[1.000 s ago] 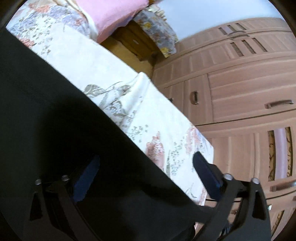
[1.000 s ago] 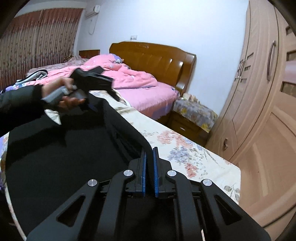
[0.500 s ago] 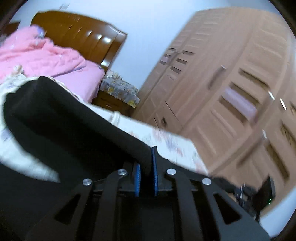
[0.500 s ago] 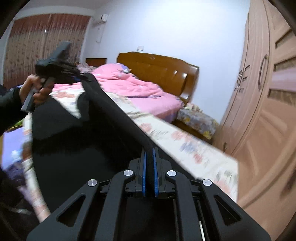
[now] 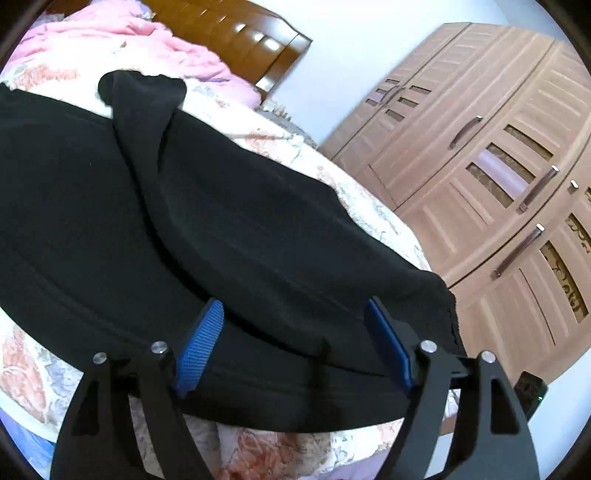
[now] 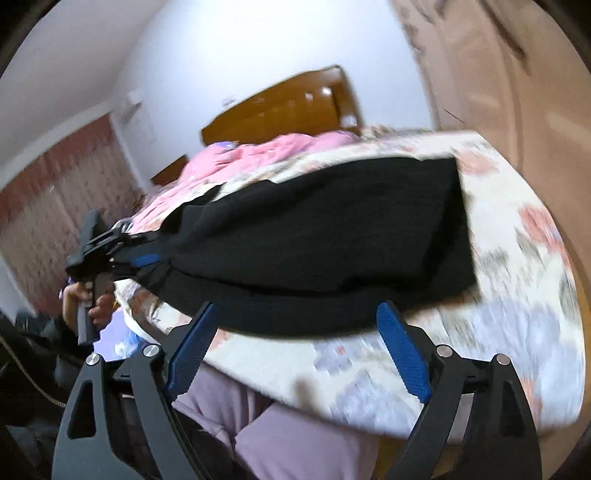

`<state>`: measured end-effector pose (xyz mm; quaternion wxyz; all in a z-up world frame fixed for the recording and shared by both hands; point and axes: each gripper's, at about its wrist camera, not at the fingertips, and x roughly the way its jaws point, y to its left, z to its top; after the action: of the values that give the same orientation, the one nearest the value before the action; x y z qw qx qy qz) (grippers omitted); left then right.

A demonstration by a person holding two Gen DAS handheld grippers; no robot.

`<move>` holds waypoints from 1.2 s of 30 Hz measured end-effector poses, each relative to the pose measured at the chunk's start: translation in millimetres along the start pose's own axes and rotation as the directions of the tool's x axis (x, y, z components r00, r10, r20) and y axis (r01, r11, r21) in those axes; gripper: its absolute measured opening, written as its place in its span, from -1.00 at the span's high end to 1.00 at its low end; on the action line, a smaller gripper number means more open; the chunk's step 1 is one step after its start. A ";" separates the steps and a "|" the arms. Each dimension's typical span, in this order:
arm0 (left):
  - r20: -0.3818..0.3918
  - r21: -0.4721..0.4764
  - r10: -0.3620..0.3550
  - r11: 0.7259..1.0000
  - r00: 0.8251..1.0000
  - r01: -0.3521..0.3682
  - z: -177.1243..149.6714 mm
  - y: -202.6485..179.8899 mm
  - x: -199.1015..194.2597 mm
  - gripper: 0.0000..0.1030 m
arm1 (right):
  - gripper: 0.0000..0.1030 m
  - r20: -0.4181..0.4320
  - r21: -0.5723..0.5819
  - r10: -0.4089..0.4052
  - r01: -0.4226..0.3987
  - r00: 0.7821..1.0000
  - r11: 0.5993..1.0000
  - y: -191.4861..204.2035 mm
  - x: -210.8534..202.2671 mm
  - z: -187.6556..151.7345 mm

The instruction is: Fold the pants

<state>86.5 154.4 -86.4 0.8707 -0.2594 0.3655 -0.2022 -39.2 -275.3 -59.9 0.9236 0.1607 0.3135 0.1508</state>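
The black pants lie folded over on the floral bed sheet, one doubled layer running towards the pink quilt. My left gripper hovers at their near edge, jaws opening; the cloth passes between its blue pads without being pressed. In the right wrist view the pants form a dark slab across the bed. My right gripper sits at their near edge, jaws opening, pads off the cloth. The left gripper, held by a hand, is at the pants' left end.
A tall wooden wardrobe lines the right side. The brown headboard and a pink quilt are at the far end of the bed. Red curtains hang at the left. Lilac cloth shows below the bed edge.
Half a second ago both grippers were shut on the lifted pants; now both stand apart and the pants rest folded on the bed. The right wrist has rolled.
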 end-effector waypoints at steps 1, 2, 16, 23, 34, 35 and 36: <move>0.001 -0.017 -0.005 1.000 1.000 0.005 -0.2 1.9 -0.2 -0.53 | -0.52 0.003 0.027 -0.003 0.003 1.000 1.000 -3.5 1.0 -1.5; 0.003 -0.034 -0.005 0.999 1.000 0.005 1.8 4.7 0.4 -0.53 | -0.47 0.010 0.058 0.001 -0.002 1.000 0.998 -7.1 3.2 0.2; 0.047 -0.214 -0.018 0.976 0.999 0.028 55.2 57.9 12.7 -0.50 | -0.07 -0.057 0.392 0.032 -0.007 0.998 0.920 -50.7 63.4 25.2; 0.041 -0.180 0.029 0.983 0.999 -0.021 52.9 56.0 12.6 0.05 | -0.01 0.029 0.349 -0.037 0.025 0.999 0.937 -45.4 59.7 38.5; -0.006 -0.123 0.134 0.983 0.991 -0.134 55.3 53.3 20.1 0.48 | 0.42 0.011 0.352 -0.066 0.058 0.998 0.934 -51.7 73.2 34.7; -0.027 -0.138 0.149 0.979 0.988 -0.152 55.5 56.3 22.8 0.48 | 0.43 0.013 0.346 -0.069 0.061 0.998 0.936 -50.4 72.0 33.4; -0.038 -0.150 0.155 0.976 0.987 -0.159 55.4 58.4 24.7 0.50 | 0.44 0.016 0.339 -0.074 0.064 0.997 0.938 -50.2 71.3 32.3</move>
<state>153.2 203.6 -101.4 0.8568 -0.2928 0.4106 -0.1077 44.0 -300.1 -93.1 0.8913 0.3081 0.3270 0.0600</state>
